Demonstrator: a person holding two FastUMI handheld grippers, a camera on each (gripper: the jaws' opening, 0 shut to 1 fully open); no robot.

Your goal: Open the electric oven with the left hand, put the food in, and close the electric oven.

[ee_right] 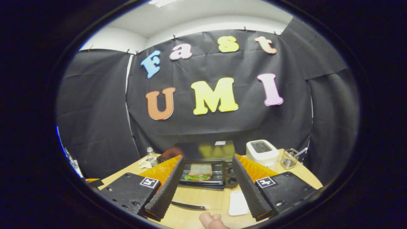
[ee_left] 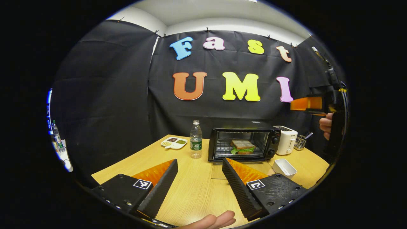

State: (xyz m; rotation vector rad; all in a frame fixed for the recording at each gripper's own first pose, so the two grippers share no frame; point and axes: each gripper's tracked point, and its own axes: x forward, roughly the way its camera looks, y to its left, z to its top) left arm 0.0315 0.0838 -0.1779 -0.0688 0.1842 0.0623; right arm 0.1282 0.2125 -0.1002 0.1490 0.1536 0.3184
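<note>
Both grippers are spread wide and hold nothing. Straight ahead of the left gripper (ee_left: 199,178), the sandwich (ee_left: 242,146) sits inside the open toaster oven (ee_left: 243,143). To shut it well, I would lift the glass door (ee_left: 241,170) up slowly.

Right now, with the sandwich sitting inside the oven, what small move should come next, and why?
Probably bring the left gripper forward and down to the lowered glass door to lift it shut. The sandwich already rests on the rack in the oven, the door lies open on the table, and both grippers are open, holding nothing.
</note>
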